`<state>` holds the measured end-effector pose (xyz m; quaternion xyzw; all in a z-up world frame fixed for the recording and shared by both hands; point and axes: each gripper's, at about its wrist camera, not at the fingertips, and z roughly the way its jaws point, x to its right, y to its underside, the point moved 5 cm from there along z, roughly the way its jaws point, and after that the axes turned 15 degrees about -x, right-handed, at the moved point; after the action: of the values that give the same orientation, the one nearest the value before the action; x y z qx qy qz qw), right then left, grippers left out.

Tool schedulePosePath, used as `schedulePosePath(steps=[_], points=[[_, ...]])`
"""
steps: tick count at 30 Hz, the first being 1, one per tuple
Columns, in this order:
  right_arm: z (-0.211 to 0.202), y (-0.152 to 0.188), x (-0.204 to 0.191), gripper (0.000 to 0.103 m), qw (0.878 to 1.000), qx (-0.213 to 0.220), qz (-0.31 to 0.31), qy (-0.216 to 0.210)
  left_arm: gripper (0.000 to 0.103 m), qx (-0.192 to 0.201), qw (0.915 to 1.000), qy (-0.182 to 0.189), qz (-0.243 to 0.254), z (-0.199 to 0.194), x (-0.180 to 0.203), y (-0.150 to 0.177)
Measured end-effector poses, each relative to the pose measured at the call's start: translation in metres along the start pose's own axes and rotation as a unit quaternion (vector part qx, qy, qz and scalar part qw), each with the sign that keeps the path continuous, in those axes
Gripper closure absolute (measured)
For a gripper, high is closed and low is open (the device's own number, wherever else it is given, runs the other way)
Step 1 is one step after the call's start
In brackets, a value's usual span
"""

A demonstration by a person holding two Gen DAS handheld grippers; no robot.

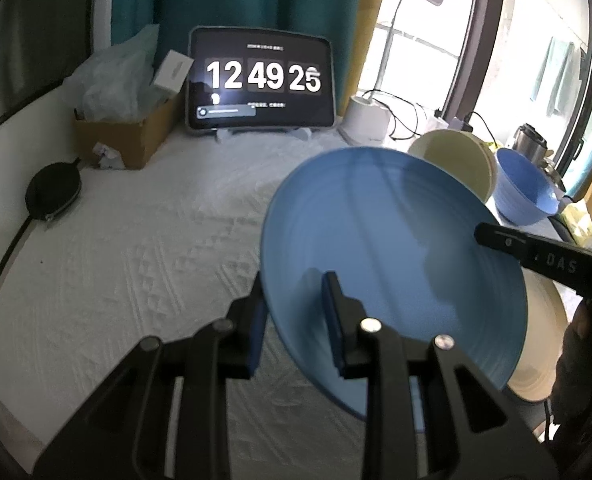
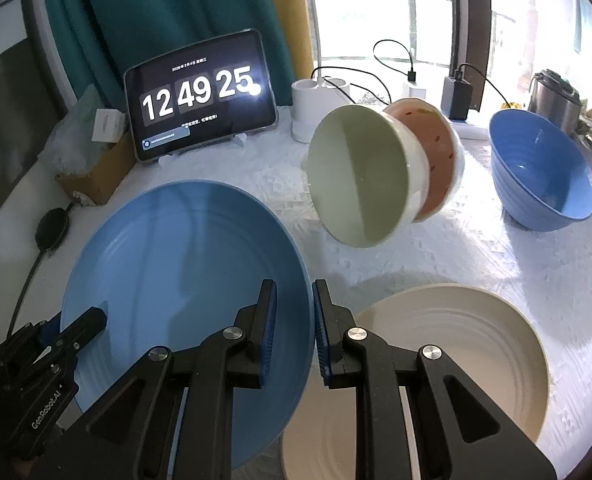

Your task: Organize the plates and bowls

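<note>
- The bench under its white textured cloth carries everything
- My left tool and right tool each pinch opposite rims of the wide blue ridged plate, tilted above the cloth
- The cream ridged plate lies just beside it
- A blue ridged bowl stands far right

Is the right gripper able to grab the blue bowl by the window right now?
Probably not yet. The right gripper is shut on the rim of the blue plate, so its fingers are busy. The blue bowl stands apart at the far side of the table.
</note>
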<state>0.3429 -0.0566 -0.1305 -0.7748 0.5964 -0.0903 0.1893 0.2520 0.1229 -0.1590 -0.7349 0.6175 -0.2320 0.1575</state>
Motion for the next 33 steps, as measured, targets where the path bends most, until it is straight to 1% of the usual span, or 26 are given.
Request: schedulePosePath(steps=[17, 33], points=[[-0.030, 0.012, 0.021, 0.083, 0.999, 0.029, 0.015, -0.010, 0.076, 0.018, 0.9997, -0.002, 0.018, -0.018, 0.028, 0.000], [-0.045, 0.033, 0.056, 0.083, 0.998, 0.040, 0.045, -0.008, 0.076, 0.014, 0.9986, 0.005, 0.050, -0.020, 0.071, 0.007]])
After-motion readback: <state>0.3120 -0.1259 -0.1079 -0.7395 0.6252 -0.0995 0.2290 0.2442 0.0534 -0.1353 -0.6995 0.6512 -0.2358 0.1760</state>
